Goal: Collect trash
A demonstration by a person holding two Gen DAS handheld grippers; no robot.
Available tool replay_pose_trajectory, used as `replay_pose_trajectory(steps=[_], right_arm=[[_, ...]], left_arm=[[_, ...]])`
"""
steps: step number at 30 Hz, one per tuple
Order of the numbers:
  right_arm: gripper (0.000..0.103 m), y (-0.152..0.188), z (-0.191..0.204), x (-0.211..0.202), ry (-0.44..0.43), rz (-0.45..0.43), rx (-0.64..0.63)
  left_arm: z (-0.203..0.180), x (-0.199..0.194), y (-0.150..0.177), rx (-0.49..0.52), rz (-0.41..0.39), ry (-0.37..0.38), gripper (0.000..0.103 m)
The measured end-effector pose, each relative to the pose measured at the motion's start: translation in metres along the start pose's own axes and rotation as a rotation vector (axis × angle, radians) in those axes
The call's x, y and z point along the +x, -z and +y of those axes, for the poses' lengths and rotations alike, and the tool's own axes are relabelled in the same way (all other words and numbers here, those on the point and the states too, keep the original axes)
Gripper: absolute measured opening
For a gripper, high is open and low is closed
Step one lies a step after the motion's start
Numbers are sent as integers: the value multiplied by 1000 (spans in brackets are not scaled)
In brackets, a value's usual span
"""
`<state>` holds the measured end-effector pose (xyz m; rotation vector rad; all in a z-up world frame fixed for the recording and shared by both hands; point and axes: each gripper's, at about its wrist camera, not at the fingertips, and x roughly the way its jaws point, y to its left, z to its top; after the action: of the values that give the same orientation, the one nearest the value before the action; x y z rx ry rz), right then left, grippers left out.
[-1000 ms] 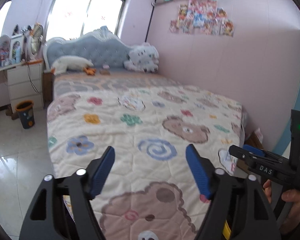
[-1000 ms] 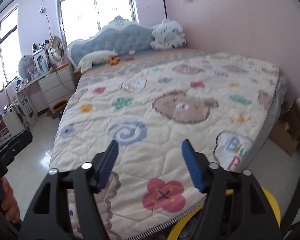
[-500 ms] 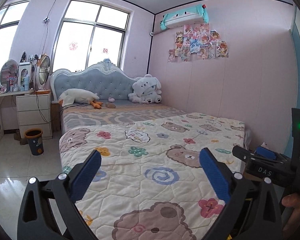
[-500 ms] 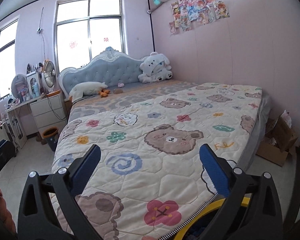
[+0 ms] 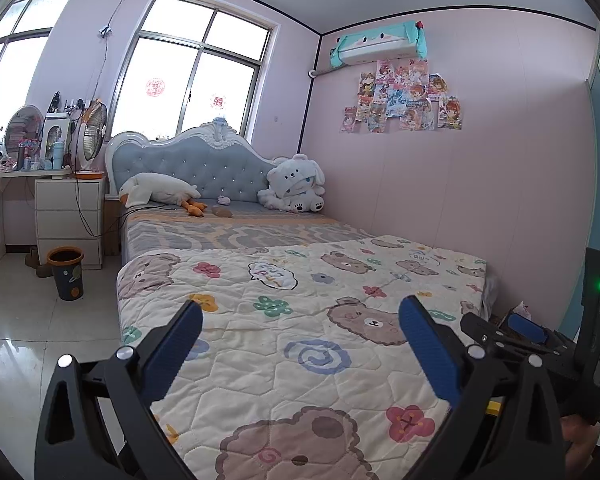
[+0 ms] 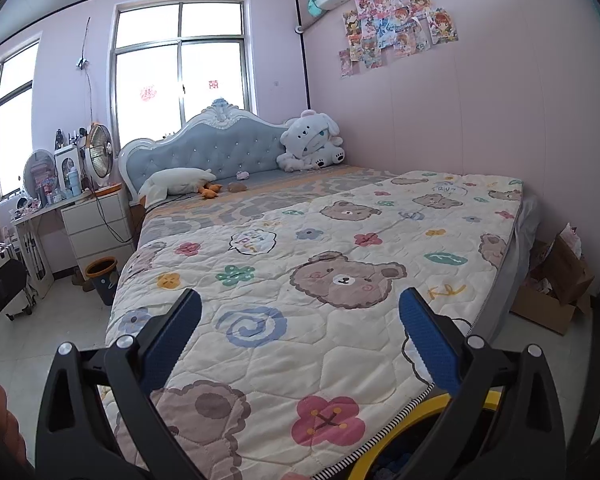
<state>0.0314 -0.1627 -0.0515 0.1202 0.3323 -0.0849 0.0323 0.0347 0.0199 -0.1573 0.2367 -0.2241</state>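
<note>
Both tools empty, blue-padded jaws spread wide: left tool [image 5: 300, 328], right tool [image 6: 300, 320], both held over the foot of the bed with the cream bear-and-flower quilt [image 5: 300, 320]. Likely trash: small pale crumpled wad [image 5: 223, 200] and brownish lump [image 5: 222, 211] near the blue tufted headboard [image 5: 192, 168], far ahead, slightly left of both tools; neither clearly nearer. Dark orange-rimmed bin [image 5: 66, 272] stands on the floor left of the bed.

Cream quilt [image 5: 300, 344] printed with brown bears, blue tufted headboard [image 5: 204, 168], pink walls [image 5: 480, 184]
</note>
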Motion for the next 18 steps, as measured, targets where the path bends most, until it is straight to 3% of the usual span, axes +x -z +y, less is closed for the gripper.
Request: replay_pose_trajectory(steps=[18], right_arm=[[95,4,-2,5,-8,17,10]], left_arm=[[0,-1,-2,6,3,9,95]])
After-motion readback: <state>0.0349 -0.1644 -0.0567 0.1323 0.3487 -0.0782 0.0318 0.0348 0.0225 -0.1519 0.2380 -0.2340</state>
